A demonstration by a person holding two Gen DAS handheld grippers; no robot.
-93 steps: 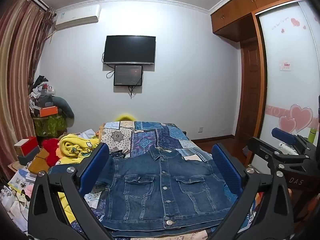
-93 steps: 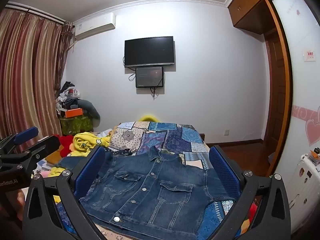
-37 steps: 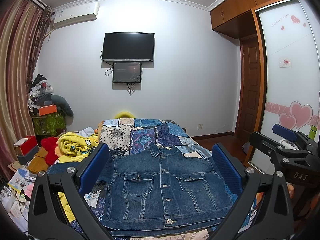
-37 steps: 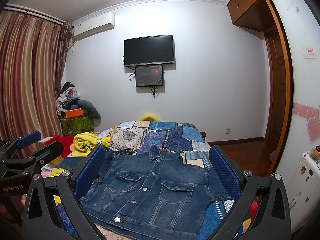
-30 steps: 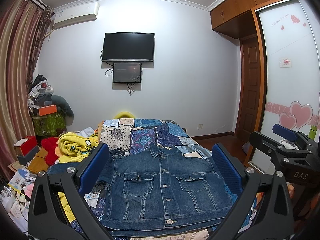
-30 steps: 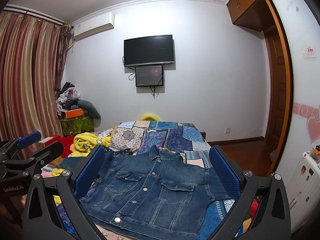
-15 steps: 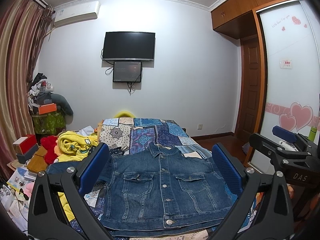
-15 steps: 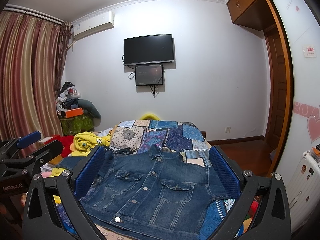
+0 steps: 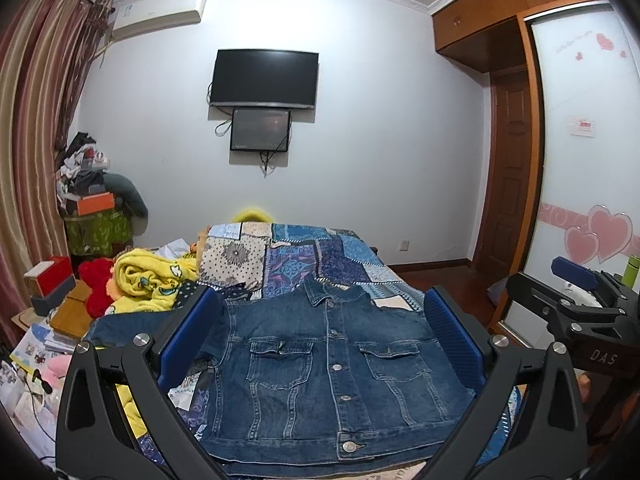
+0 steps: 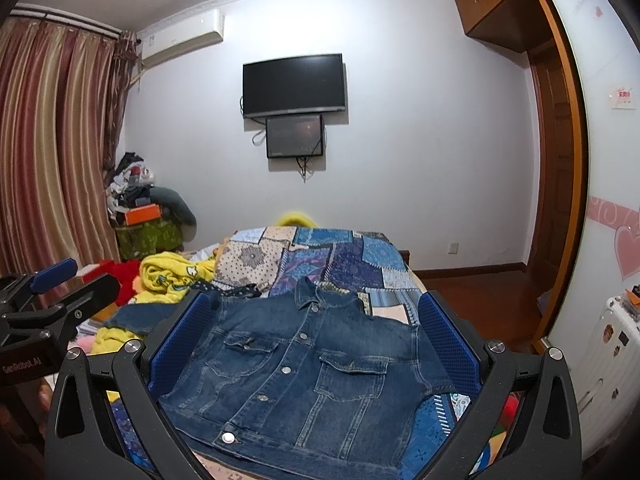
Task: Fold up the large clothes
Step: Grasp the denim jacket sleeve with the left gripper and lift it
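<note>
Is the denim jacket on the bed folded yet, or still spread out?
Spread out: the denim jacket lies flat, front up and buttoned, on the bed, both chest pockets and collar showing. One sleeve extends sideways.

Black TV point(image 9: 266, 78) mounted upper centre on white wall, smaller dark screen point(image 9: 261, 129) just below it. Air conditioner point(image 9: 158, 12) upper left, beside striped curtains point(image 10: 52, 140). Wooden wardrobe point(image 9: 512, 24) upper right; sliding door with pink hearts point(image 9: 600, 236) at right edge. Patchwork bedspread point(image 9: 296, 256) centre. Yellow blanket point(image 9: 150, 276) and red plush point(image 9: 94, 284) at left. White suitcase point(image 10: 608, 356) lower right.
</note>
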